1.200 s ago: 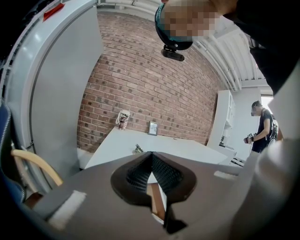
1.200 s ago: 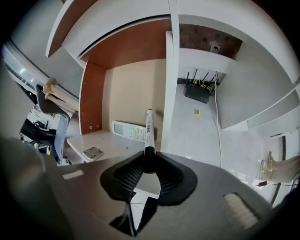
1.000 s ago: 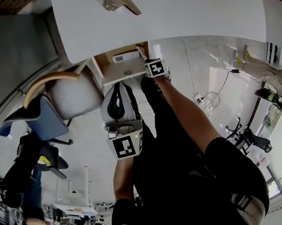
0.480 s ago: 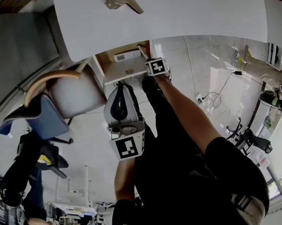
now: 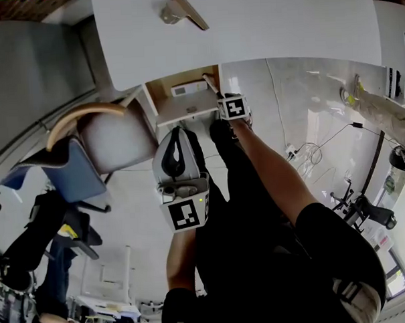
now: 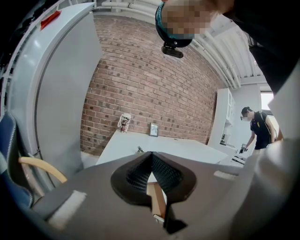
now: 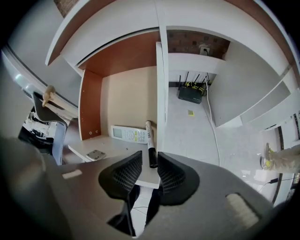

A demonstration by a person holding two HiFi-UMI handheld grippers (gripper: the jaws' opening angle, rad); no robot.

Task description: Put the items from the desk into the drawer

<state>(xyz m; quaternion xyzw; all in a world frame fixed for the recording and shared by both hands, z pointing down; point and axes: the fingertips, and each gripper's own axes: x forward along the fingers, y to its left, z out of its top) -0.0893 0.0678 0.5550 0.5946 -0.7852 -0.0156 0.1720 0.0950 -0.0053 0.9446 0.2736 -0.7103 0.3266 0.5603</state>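
A white flat-topped desk (image 5: pixel 250 28) is found above an open wooden drawer (image 7: pixel 124 101). In the drawer, a white oblong remote control (image 7: pixel 130 134) lies crosswise. A black-capped white marker pen (image 7: pixel 150 140) lies just right of it, along the drawer's right side. The right gripper (image 7: pixel 150 160) is placed at the drawer's near edge, with the marker's near end seen between its jaws. A grey padded chair (image 5: pixel 114 138) stands left of the drawer.

Head view: tan obj (image 5: pixel 191 16) on the desk (image 5: pixel 270 24) runs off the top edge, can't ID it. Right gripper view: drawer's (image 7: pixel 126 105) near edge partly behind the right gripper (image 7: pixel 150 164); remote control (image 7: pixel 130 134) btn print too small to read. Left gripper view: brown strip (image 6: pixel 157 199) below the left gripper (image 6: pixel 151 157) jaws, mostly hidden by its body, can't tell what. Mug (image 6: pixel 124 123) print unreadable.
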